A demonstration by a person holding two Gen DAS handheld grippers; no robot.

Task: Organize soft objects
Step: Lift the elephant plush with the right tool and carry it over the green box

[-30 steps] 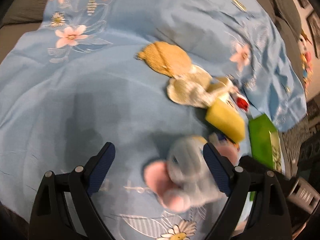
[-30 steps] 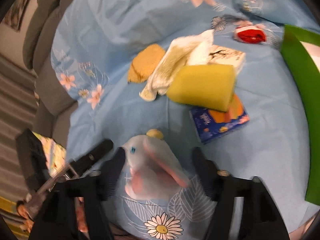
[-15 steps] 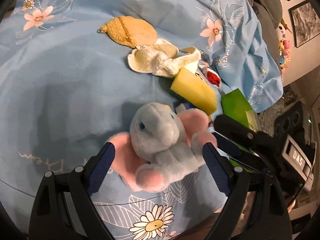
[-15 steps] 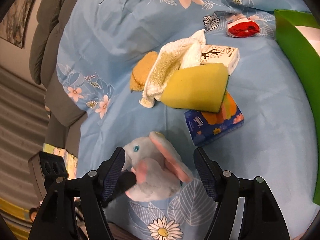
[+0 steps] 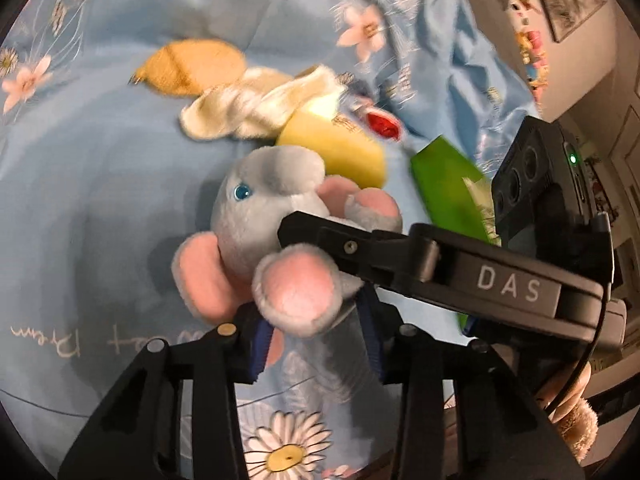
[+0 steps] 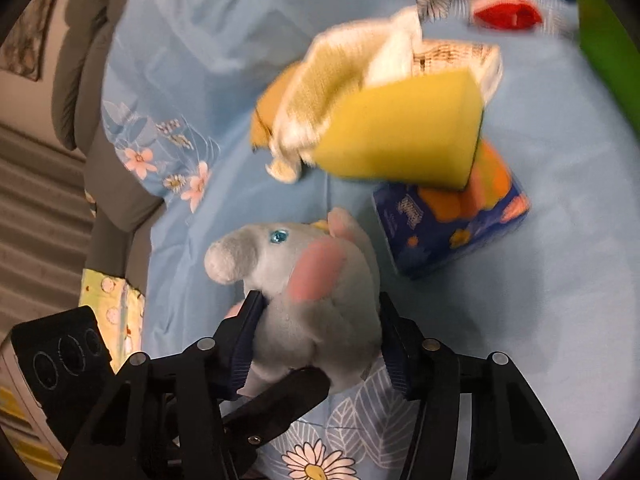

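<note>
Bedsheet point(image 6: 208, 48), light blue with flowers, filling most of both frames. Green box point(image 5: 448, 184) at right of the left wrist view. Yellow sponge point(image 6: 400, 136) upper centre, leaning on a blue tissue packet point(image 6: 452, 232), with a blurred pale cloth point(image 6: 332, 76) behind, possibly a towel. Grey plush elephant point(image 6: 316, 300) at lower centre, clamped from both sides: right gripper point(image 6: 320, 340) just closed onto its body, left gripper point(image 5: 316, 340) just closed, seemingly onto its lower part.
</note>
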